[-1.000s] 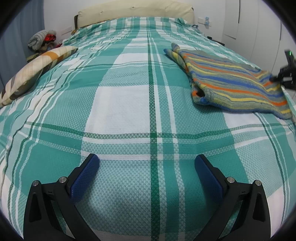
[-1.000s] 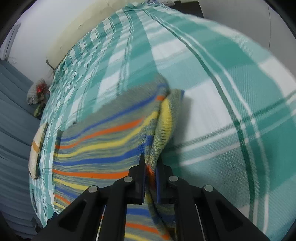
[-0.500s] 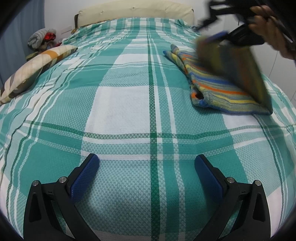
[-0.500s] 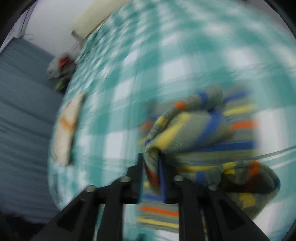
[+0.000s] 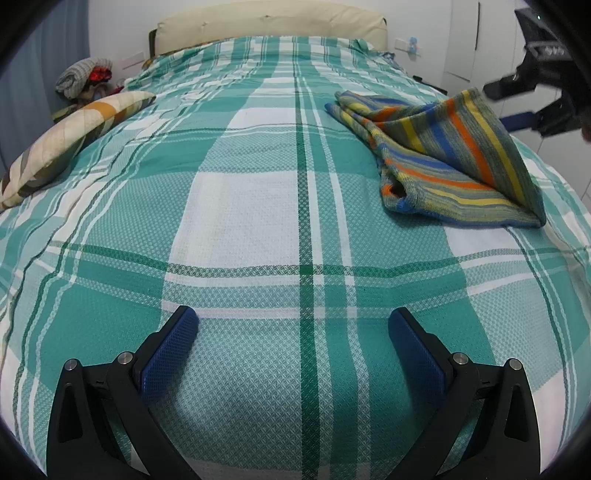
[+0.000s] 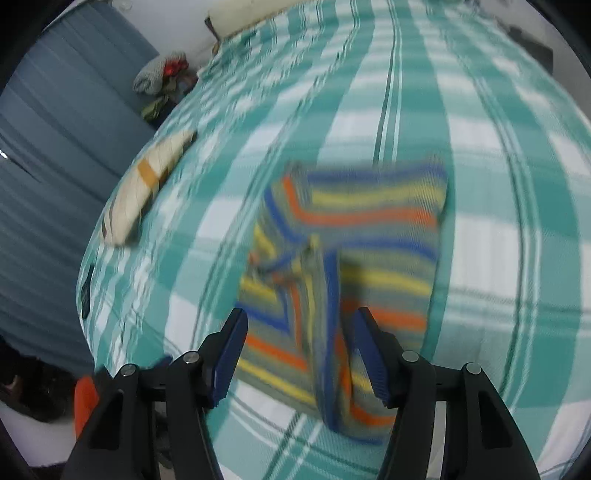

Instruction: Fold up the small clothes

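Observation:
A striped knit garment in blue, orange, yellow and grey lies on the right side of the green-and-white checked bed, with one side folded over in a loose peak. My left gripper is open and empty, low over the bed's near part, well away from the garment. My right gripper is open above the garment, which looks blurred. It also shows in the left wrist view at the far right, beside the garment's peak.
A patterned pillow lies at the bed's left edge. A pile of clothes sits at the far left corner. A cream headboard is at the back. White cupboards stand to the right.
My right gripper lifted the garment's right side, carried it over to the left, then opened and let go. The garment now lies folded over. The left gripper has not moved.

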`<act>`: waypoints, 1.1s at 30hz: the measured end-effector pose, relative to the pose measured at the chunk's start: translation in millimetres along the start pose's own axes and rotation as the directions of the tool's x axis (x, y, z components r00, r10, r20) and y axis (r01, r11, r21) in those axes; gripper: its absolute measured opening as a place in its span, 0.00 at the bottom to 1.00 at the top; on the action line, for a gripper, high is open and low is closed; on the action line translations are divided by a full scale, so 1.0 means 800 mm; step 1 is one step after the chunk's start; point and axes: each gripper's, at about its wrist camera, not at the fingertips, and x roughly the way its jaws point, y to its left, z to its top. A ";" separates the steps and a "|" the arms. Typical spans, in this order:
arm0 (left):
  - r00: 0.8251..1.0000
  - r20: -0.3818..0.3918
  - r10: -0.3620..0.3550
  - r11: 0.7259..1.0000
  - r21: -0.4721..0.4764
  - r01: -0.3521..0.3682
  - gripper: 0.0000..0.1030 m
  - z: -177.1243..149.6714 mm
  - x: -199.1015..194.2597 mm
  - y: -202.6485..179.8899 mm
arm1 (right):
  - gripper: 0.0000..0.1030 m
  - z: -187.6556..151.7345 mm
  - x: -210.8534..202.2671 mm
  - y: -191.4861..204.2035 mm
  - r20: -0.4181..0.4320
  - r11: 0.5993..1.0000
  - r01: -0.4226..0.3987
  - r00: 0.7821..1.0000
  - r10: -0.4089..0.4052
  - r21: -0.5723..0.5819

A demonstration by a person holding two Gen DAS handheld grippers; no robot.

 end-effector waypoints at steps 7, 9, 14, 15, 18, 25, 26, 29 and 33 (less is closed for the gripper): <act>1.000 0.000 -0.001 1.000 -0.002 0.001 0.99 -0.001 0.000 -0.001 | 0.04 -0.017 0.027 0.053 0.114 0.987 0.057 0.993 -0.040 -0.148; 1.000 0.000 -0.001 1.000 -0.001 0.001 0.99 0.001 0.000 0.000 | 0.06 -0.042 0.040 0.100 0.095 0.953 0.071 0.994 -0.044 -0.294; 1.000 0.001 -0.010 1.000 -0.007 0.010 0.99 -0.001 0.000 0.000 | 0.54 -0.079 0.079 0.122 -0.061 0.931 -0.080 0.996 0.062 -0.356; 1.000 0.002 -0.009 1.000 -0.007 0.009 0.99 -0.001 0.000 -0.001 | 0.54 -0.081 0.077 0.120 -0.072 0.931 -0.104 0.994 0.084 -0.349; 1.000 0.002 -0.004 1.000 -0.004 0.004 0.99 -0.001 0.000 0.000 | 0.54 -0.065 0.052 0.112 -0.008 0.935 -0.077 0.997 0.079 -0.346; 1.000 0.003 -0.007 1.000 -0.005 0.007 0.99 -0.001 0.000 0.000 | 0.42 0.049 0.088 0.091 -0.001 0.966 0.163 0.986 -0.167 -0.199; 1.000 0.003 -0.008 1.000 -0.005 0.008 0.99 -0.001 0.000 0.000 | 0.35 0.061 0.107 0.094 -0.018 0.964 0.173 0.984 -0.180 -0.203; 1.000 0.004 -0.010 1.000 -0.007 0.011 0.99 -0.001 0.000 0.000 | 0.15 0.071 0.144 0.101 -0.014 0.950 0.220 0.974 -0.228 -0.220; 1.000 0.006 -0.018 1.000 -0.012 0.018 0.99 -0.001 0.001 0.000 | 0.03 0.069 0.151 0.086 0.038 0.955 0.251 0.968 -0.248 -0.158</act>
